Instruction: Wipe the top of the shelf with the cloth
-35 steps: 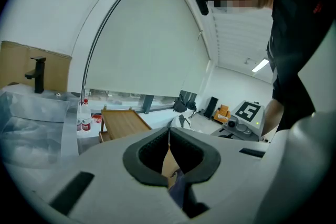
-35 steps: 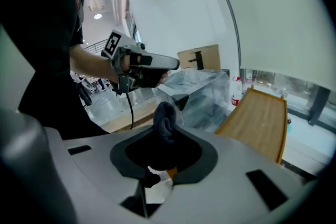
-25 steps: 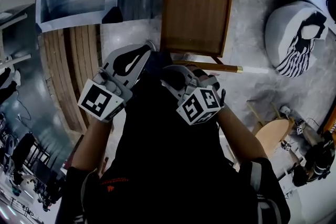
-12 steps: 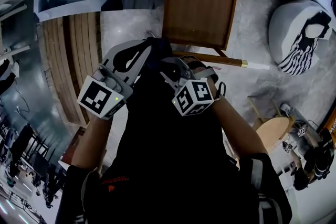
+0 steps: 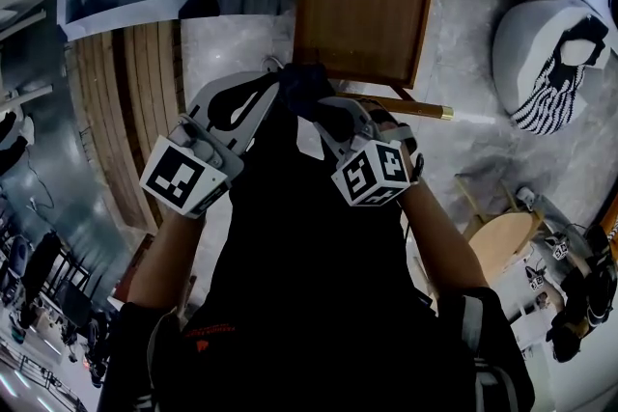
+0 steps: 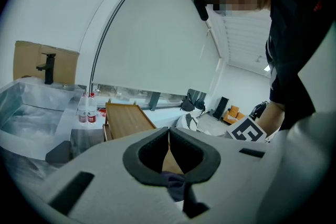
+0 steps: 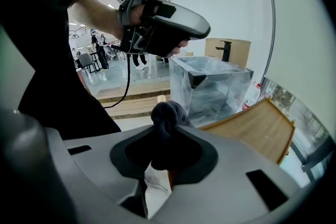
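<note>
Dark cloth [image 5: 306,84], likely limp and light, hangs bunched at the near edge of the shelf [image 5: 362,5], pinched by left gripper [image 6: 169,132] and right gripper [image 7: 168,131] alike. Probably best held by one edge, spread flat

Readable text: none. Black-and-white square code patterns, without letters, on the white cube [image 5: 182,180] of the left gripper [image 5: 273,84] and the white cube [image 5: 375,174] of the right gripper [image 5: 314,116]. Red labels on two clear plastic bottles [image 6: 86,112]: illegible.
</note>
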`<state>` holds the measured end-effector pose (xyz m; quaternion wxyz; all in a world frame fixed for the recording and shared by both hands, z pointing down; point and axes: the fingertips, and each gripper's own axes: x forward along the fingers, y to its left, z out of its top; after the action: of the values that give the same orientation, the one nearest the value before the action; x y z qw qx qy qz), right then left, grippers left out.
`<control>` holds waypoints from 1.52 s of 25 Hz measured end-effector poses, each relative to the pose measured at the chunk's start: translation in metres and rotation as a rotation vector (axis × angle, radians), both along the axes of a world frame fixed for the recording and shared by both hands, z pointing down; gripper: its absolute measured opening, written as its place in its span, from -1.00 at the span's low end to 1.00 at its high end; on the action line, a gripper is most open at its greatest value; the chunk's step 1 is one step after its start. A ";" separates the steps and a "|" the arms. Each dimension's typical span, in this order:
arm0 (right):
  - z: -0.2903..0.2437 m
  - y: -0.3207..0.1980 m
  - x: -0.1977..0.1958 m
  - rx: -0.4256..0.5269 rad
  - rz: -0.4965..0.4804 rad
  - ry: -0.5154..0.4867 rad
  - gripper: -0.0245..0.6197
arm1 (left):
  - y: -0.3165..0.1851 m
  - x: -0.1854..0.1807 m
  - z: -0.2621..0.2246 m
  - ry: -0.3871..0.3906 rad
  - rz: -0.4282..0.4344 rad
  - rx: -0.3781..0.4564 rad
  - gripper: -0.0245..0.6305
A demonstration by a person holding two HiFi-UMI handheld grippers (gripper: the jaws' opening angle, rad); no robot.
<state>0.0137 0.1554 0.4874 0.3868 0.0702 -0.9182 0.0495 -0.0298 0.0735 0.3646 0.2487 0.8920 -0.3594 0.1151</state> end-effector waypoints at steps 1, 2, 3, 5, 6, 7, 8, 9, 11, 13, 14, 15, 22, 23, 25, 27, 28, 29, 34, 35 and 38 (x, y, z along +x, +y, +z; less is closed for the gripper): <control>0.000 -0.001 0.005 0.001 0.009 0.002 -0.70 | 0.000 0.003 0.000 -0.001 0.006 -0.001 -0.85; 0.001 -0.001 0.010 0.003 0.016 0.003 -0.70 | 0.000 0.007 0.001 -0.001 0.012 0.000 -0.85; 0.001 -0.001 0.015 0.004 0.023 0.004 -0.70 | 0.000 0.011 0.001 -0.002 0.018 0.000 -0.85; 0.002 0.000 0.025 0.005 0.034 0.007 -0.70 | 0.000 0.020 0.001 -0.003 0.031 0.002 -0.85; 0.002 0.001 0.030 0.005 0.040 0.010 -0.70 | 0.000 0.025 0.002 -0.004 0.038 0.003 -0.85; 0.002 0.001 0.035 0.005 0.047 0.012 -0.70 | -0.001 0.029 0.002 -0.004 0.046 0.004 -0.85; 0.003 0.002 0.040 0.005 0.055 0.014 -0.70 | -0.002 0.034 0.002 -0.004 0.054 0.006 -0.85; 0.004 0.002 0.046 0.005 0.064 0.017 -0.70 | -0.002 0.039 0.002 -0.003 0.063 0.007 -0.85; 0.006 0.003 0.060 0.003 0.083 0.024 -0.70 | -0.003 0.049 0.001 -0.002 0.080 0.010 -0.85; 0.007 0.004 0.074 0.001 0.103 0.033 -0.70 | -0.003 0.058 0.001 -0.001 0.096 0.012 -0.85; 0.009 0.005 0.081 0.000 0.114 0.038 -0.70 | -0.003 0.063 0.001 -0.001 0.103 0.012 -0.85; 0.010 0.005 0.088 0.000 0.125 0.044 -0.70 | -0.003 0.067 0.002 0.001 0.111 0.013 -0.85; 0.016 0.003 0.131 -0.003 0.208 0.077 -0.70 | -0.001 0.085 0.003 -0.001 0.140 0.009 -0.85; 0.016 0.002 0.136 -0.006 0.221 0.080 -0.70 | 0.000 0.086 0.003 -0.001 0.143 0.008 -0.85; 0.017 0.001 0.145 -0.010 0.246 0.085 -0.70 | 0.001 0.088 0.003 0.000 0.146 0.007 -0.85; 0.018 -0.001 0.156 -0.016 0.273 0.087 -0.70 | 0.002 0.090 0.003 -0.003 0.148 0.008 -0.85; 0.018 -0.001 0.162 -0.019 0.286 0.088 -0.70 | 0.003 0.091 0.002 -0.004 0.148 0.009 -0.85; 0.018 -0.001 0.168 -0.021 0.297 0.090 -0.70 | 0.004 0.092 0.002 -0.006 0.147 0.010 -0.85; 0.019 -0.001 0.188 -0.020 0.329 0.114 -0.70 | 0.006 0.094 0.001 -0.006 0.148 0.010 -0.85; 0.019 -0.001 0.190 -0.020 0.336 0.119 -0.70 | 0.007 0.094 0.001 -0.006 0.149 0.010 -0.85; 0.020 -0.002 0.200 -0.018 0.358 0.132 -0.70 | 0.008 0.096 0.001 -0.005 0.155 0.009 -0.85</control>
<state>0.2138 0.1535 0.5078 0.4316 0.2323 -0.8632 0.1210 0.0665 0.0811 0.3659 0.2341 0.9179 -0.2906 0.1347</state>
